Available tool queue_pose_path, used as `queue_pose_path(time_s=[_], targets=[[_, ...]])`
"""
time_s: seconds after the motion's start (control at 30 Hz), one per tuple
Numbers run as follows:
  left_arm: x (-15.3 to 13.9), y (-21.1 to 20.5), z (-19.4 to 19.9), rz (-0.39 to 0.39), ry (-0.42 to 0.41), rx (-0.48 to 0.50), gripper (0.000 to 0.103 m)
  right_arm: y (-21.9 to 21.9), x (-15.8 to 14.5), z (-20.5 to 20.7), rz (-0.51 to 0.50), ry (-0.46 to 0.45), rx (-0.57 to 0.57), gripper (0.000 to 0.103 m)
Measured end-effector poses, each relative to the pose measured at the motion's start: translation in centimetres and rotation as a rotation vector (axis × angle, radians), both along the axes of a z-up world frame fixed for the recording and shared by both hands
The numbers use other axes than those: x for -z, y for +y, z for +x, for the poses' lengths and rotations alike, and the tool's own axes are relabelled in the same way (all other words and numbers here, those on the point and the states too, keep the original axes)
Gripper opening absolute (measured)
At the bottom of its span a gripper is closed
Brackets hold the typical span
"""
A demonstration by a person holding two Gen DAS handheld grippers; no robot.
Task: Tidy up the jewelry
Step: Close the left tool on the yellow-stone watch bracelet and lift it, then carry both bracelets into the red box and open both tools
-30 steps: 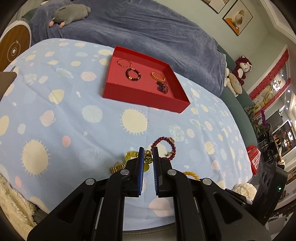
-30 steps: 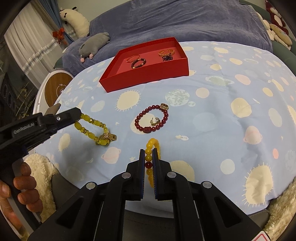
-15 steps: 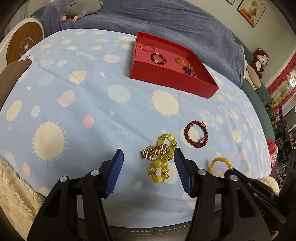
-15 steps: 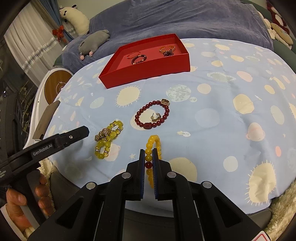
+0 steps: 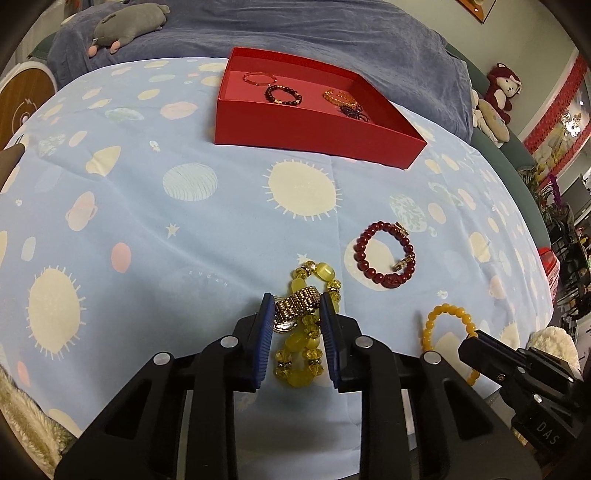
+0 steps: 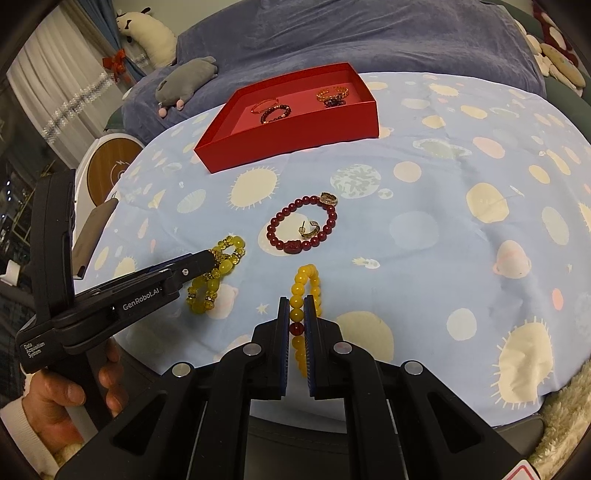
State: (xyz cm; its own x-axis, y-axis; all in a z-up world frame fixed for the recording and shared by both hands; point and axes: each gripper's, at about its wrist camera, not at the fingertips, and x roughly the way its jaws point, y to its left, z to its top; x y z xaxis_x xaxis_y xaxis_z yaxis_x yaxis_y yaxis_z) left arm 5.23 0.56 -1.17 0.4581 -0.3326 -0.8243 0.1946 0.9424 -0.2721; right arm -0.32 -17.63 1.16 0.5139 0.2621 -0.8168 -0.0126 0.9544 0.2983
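Observation:
A yellow bead bracelet with a gold band lies on the spotted cloth. My left gripper straddles the gold band, jaws closing, the band's ends right at the blue pads. My right gripper is shut on the near side of an orange bead bracelet that rests on the cloth. A dark red bead bracelet lies beyond, with a small gold earring inside it. The red box at the back holds several bracelets.
A grey plush toy lies on the blue-covered sofa behind the table. A round wooden-faced object stands off the table's left edge. A person's hand grips the left tool. Fluffy cream fabric borders the cloth's near corners.
My left gripper opened and let the yellow bracelet drop onto the cloth, then sank over it and narrowed its jaws around the gold band. The right gripper has not moved.

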Motion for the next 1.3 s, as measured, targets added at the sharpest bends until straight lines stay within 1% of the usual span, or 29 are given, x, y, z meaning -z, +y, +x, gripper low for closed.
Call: queue_pose_path(time_s=[0.1, 0.13, 0.2, 0.4, 0.5, 0.97, 1.13, 1.3], targets=[[-0.2, -0.1, -0.2, 0.003, -0.004, 0.009, 0.015, 0.1, 0.0, 0.0, 0.0, 0.001, -0.003, 0.008], [-0.2, -0.1, -0.3, -0.004, -0.002, 0.01, 0.007, 0.1, 0.0, 0.0, 0.0, 0.0, -0.004, 0.008], [-0.5, 0.0, -0.4, -0.016, 0.001, 0.004, 0.006, 0.1, -0.1, 0.0, 0.0, -0.001, -0.005, 0.008], [-1.0, 0.4, -0.6, -0.036, -0.004, -0.015, 0.006, 0.0, -0.1, 0.0, 0.002, 0.0, 0.0, 0.008], [-1.5, 0.8, -0.6, -0.044, -0.021, -0.035, 0.005, -0.1, -0.1, 0.1, 0.002, -0.003, -0.001, 0.008], [-6.3, 2.3, -0.5, -0.122, -0.1, -0.076, 0.005, -0.7, -1.6, 0.1, 0.019, -0.036, 0.017, 0.008], [-8.0, 2.5, -0.2, -0.142, -0.128, -0.077, 0.005, -1.3, -2.3, 0.4, 0.023, -0.052, 0.031, 0.007], [-9.4, 2.1, 0.4, -0.147, -0.146, -0.069, 0.005, -1.8, -3.3, 1.5, 0.017, -0.079, 0.037, 0.008]])
